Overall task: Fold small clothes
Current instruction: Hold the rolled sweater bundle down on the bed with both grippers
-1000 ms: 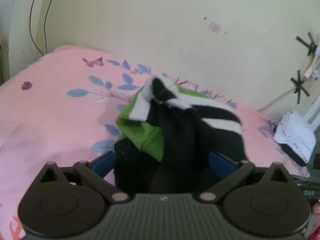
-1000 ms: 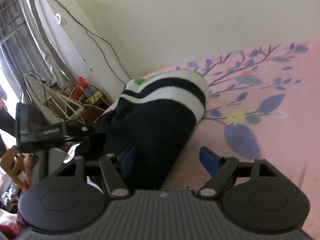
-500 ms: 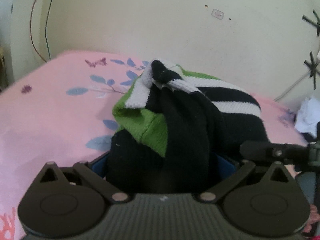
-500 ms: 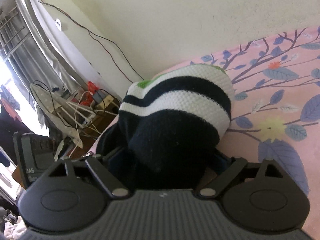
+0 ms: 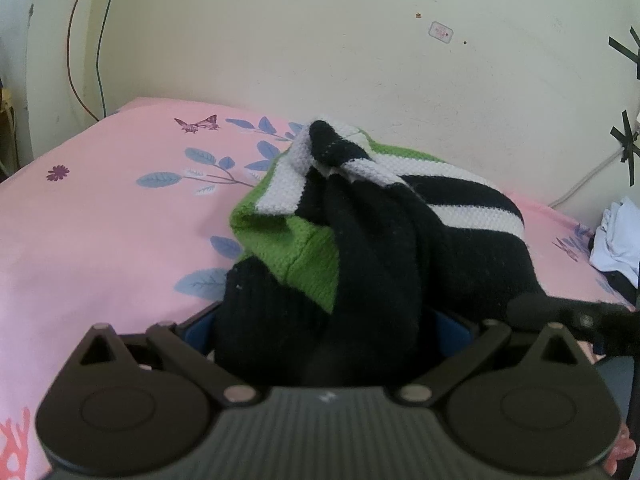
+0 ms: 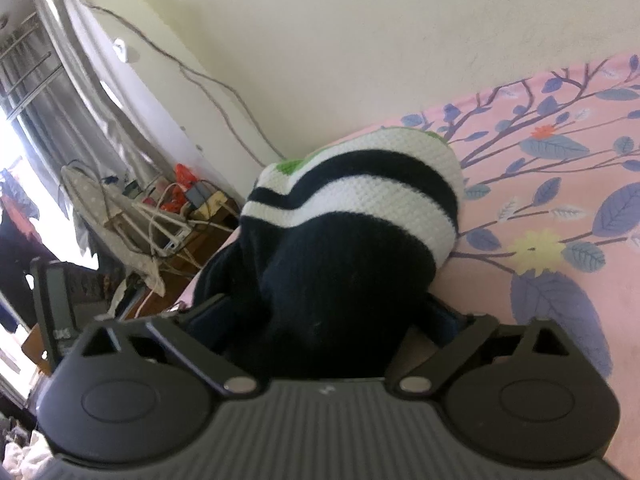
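Left wrist view: bunched knitted garment, black with white stripes and a green panel (image 5: 360, 240), heaped on the bed's pink sheet printed with blue leaves and butterflies (image 5: 100, 216); its black end fills the gap of the left gripper (image 5: 326, 324), blue pads just showing at either flank; whether the pads press the cloth or merely stand beside it I cannot tell; cream wall (image 5: 280, 48) behind, with thin red and green wires (image 5: 86, 40) hanging at the far left; crumpled white cloth (image 5: 618, 236) at the bed's right edge; a dark bar of the other gripper enters low on the right.

Right wrist view: same garment (image 6: 352, 216), its white-and-black striped end humped toward the wall, the plain dark end lying between the fingers of the right gripper (image 6: 324, 320); jaws have just been opening and now stand wide, released, cloth lying between them without being pinched; pink sheet (image 6: 560, 200) to the right; cluttered low stand with tangle of white cables (image 6: 168, 216) to the left, near a bright window with grey curtain (image 6: 52, 128).
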Tool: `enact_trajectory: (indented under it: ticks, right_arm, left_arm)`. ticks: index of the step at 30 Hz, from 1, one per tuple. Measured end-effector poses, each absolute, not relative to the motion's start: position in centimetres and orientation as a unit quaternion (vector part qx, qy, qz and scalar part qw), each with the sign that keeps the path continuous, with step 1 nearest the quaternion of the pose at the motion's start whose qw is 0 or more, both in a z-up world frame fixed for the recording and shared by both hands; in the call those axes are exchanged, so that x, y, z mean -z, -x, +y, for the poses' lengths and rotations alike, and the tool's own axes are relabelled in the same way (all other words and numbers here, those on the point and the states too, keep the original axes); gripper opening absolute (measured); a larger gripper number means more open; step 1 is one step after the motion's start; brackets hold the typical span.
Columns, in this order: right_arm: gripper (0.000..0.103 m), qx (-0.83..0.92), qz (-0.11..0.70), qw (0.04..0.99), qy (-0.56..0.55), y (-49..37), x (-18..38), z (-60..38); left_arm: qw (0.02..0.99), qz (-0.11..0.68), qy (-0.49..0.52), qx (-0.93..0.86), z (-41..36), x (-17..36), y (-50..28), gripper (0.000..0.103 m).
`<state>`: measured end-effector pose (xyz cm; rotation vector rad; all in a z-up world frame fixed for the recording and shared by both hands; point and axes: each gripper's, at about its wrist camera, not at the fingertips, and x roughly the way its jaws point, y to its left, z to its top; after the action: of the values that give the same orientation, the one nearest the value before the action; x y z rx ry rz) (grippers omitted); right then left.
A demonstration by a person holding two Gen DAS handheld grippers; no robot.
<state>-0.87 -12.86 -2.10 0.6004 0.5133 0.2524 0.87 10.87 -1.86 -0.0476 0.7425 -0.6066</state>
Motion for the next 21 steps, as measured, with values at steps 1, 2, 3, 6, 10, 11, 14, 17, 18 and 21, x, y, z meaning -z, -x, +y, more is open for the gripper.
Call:
enact_trajectory:
  ticks: [1,2,3,6,10,11,14,17,18,21]
  right_arm:
    - [0.093,-0.121,0.249,0.916,-0.290,1.0,2.1,-12.8]
    - [0.093,-0.120,0.248,0.917,-0.290,1.2,2.1,-12.8]
    - [0.093,-0.119,0.247,0.917,-0.290,1.3,2.1,-12.8]
    - [0.094,-0.118,0.244,0.918,-0.291,1.9,2.2,-12.7]
    - [0.097,-0.125,0.245,0.919,-0.283,2.6,2.2,-12.4]
    - [0.097,-0.123,0.245,0.918,-0.286,2.7,2.2,-12.4]
    - [0.097,-0.124,0.245,0.918,-0.286,2.9,2.2,-12.2]
    - [0.097,-0.125,0.244,0.918,-0.287,2.9,2.2,-12.3]
    - [0.097,-0.126,0.244,0.918,-0.287,3.0,2.2,-12.3]
    - [0.097,-0.128,0.242,0.917,-0.289,3.0,2.3,-12.5]
  left_arm:
    - [0.887,0.357,0.023,0.292,10.9,1.9,-0.9,0.103]
    - [0.887,0.357,0.024,0.292,10.9,1.9,-0.9,0.103]
    - [0.887,0.357,0.024,0.292,10.9,1.9,-0.9,0.103]
    - [0.887,0.357,0.024,0.292,10.9,1.9,-0.9,0.103]
    - [0.887,0.357,0.024,0.292,10.9,2.0,-0.9,0.103]
    - [0.887,0.357,0.023,0.292,10.9,2.0,-0.9,0.103]
    - [0.887,0.356,0.023,0.292,10.9,2.0,-0.9,0.103]
    - [0.888,0.355,0.022,0.291,10.9,2.0,-0.9,0.103]
    - [0.888,0.355,0.021,0.291,10.9,2.0,-0.9,0.103]
    - [0.889,0.354,0.020,0.290,10.9,2.0,-0.8,0.103]
